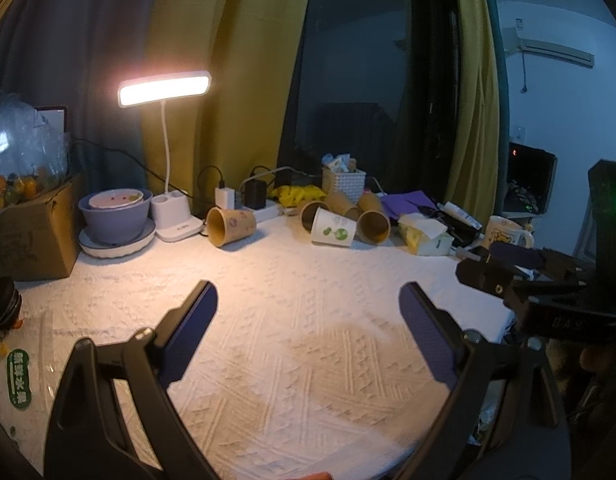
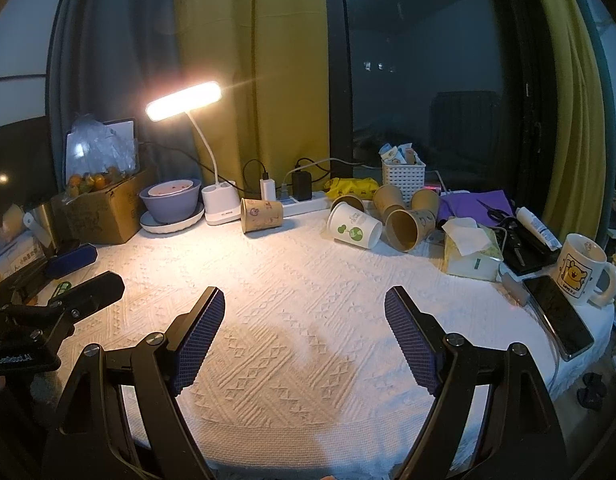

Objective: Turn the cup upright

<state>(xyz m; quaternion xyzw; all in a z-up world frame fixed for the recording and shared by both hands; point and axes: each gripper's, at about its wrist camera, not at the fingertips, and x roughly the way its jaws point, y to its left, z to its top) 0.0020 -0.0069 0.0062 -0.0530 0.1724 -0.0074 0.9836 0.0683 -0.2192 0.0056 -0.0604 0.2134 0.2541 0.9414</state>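
Well apart from any cup, both grippers are seen held low over a white, textured cloth-covered counter (image 2: 308, 280), each with its blue-padded fingers spread wide and nothing held between them. The left gripper (image 1: 308, 304) and the right gripper (image 2: 304, 308) are pictured side by side, each visible at the edge of the other's view.

At the far side of the counter, a brown paper cup with printed stickers (image 2: 262, 215) is shown lying on its side, its open mouth turned left, just beside the white base of a lit desk lamp (image 2: 220, 206). Further right, a white paper cup with green globe prints (image 2: 354, 231) is seen tipped over among a cluster of plain brown paper cups (image 2: 408, 224), also on their sides. A white power strip (image 2: 304, 204) is seen running behind them. Near the right edge a white cartoon-printed ceramic mug (image 2: 584, 272) is shown upright beside a dark smartphone (image 2: 558, 316).
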